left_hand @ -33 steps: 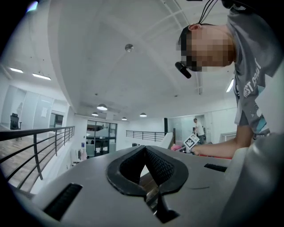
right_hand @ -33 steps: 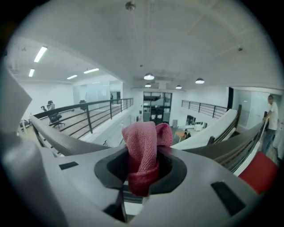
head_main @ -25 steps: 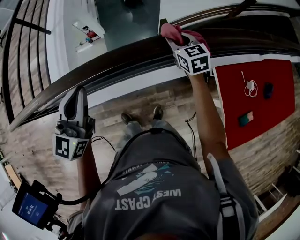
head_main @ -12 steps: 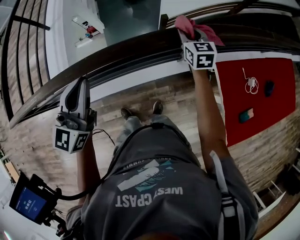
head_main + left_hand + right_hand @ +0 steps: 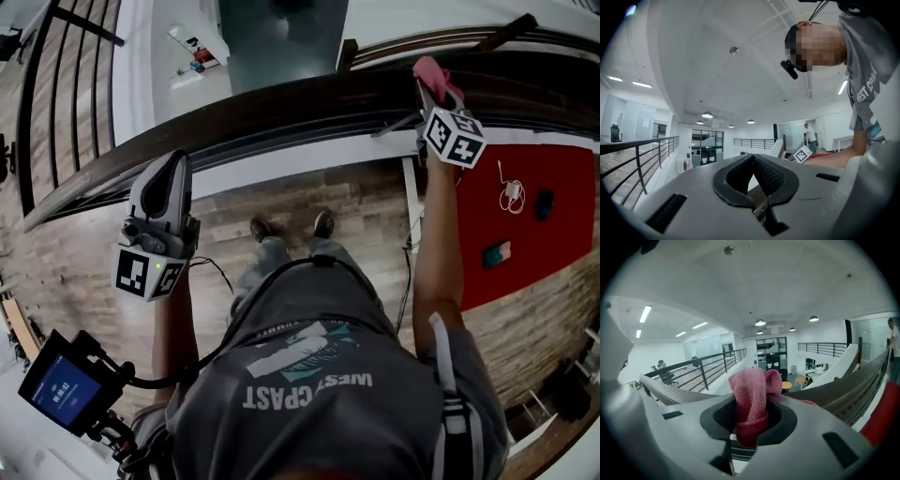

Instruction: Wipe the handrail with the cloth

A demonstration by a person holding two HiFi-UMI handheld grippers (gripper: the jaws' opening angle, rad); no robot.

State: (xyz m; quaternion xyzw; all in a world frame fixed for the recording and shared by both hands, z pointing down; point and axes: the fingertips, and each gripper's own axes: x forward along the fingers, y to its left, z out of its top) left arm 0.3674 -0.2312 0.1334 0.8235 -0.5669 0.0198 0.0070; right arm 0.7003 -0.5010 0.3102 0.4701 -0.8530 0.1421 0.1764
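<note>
Two grippers are up at the dark wooden handrail, well apart along it. The right gripper is out at the end of a straight arm, its jaws clamped on a pink cloth. The cloth is bunched between the pads, with a fold standing up out of them. In the head view the cloth lies on top of the rail, just past a dark post. The left gripper has its jaws closed tip to tip with nothing between them (only a strip of wood shows through the gap below). Its tip seems to reach the rail's near edge, though contact cannot be confirmed. A red mat lies on the wood-plank floor at right.
</note>
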